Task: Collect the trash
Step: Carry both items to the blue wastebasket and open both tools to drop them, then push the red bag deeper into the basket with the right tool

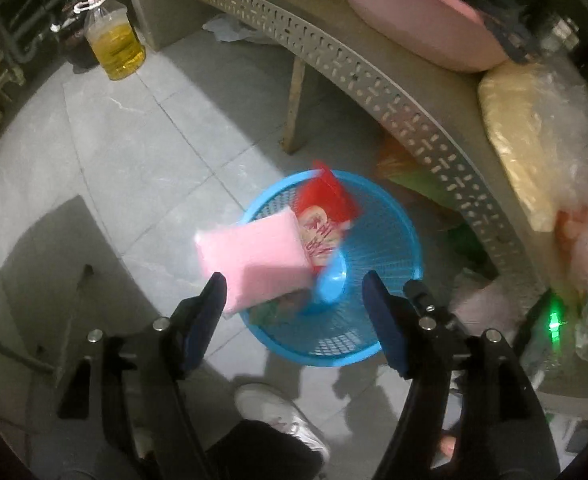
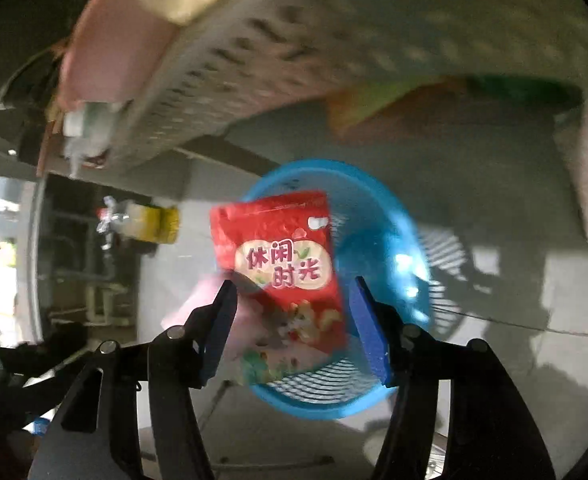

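Both my tongs stand open, gripping nothing — left gripper (image 1: 294,304), right gripper (image 2: 292,312). Pink packet (image 1: 254,256) and red snack bag (image 2: 282,264) hang over the blue basket (image 1: 382,216), directly ahead — bag's long axis pointing away.

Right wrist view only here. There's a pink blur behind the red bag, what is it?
Observer: A pink packet, overlapping the blue basket's left rim.
Operator: Is the left tool gripping it?
Observer: No. The left tool is open, jaws wide apart.
Operator: Any trash elsewhere?
Observer: Crumpled white paper lies on the floor under the table.
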{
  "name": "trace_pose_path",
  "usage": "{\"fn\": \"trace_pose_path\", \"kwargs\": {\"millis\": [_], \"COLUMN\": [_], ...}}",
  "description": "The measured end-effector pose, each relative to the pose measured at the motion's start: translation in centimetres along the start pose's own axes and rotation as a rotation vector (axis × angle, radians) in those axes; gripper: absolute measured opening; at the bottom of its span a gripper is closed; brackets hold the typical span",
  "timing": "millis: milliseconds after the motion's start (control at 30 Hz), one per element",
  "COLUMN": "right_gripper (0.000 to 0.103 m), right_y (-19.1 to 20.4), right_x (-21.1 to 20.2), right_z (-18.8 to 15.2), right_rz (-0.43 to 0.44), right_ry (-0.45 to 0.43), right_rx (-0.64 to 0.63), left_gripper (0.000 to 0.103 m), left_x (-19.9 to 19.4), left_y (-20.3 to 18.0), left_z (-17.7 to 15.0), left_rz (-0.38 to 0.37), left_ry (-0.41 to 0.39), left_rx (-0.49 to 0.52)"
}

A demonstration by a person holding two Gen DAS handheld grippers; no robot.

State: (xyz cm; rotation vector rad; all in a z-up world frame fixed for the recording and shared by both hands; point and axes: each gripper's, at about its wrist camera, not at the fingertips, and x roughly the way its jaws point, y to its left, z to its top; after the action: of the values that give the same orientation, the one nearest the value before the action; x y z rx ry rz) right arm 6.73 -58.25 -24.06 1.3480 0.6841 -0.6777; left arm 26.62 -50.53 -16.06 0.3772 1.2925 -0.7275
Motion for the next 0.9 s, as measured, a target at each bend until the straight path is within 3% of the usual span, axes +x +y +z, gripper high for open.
{"fn": "trace_pose_path", "kwargs": {"millis": [300, 567, 900], "right_gripper": [0.057, 0.057, 0.043], "right_y": [-0.3, 1.3, 6.0], "right_x": [-4.7, -6.8, -6.4], "right_z": [-1.9, -3.2, -5.1], "right_rz": [-0.071, -0.064, -0.018], "right_ry": [-0.048, -0.042, 0.025], "right_rx": [-0.155, -0.285, -0.443], "left_gripper": [0.066, 0.065, 0.064], "left_x": [-4.7, -12.4, -21.4], "left_y": [1.6, 4.2, 7.6], "left_z": [-1.0, -2.8, -7.5], "left_rz": [-0.074, -0.108, -0.129], "left_ry": [-0.097, -0.235, -0.387], "left_rx": [-0.001, -0.026, -0.039]}}
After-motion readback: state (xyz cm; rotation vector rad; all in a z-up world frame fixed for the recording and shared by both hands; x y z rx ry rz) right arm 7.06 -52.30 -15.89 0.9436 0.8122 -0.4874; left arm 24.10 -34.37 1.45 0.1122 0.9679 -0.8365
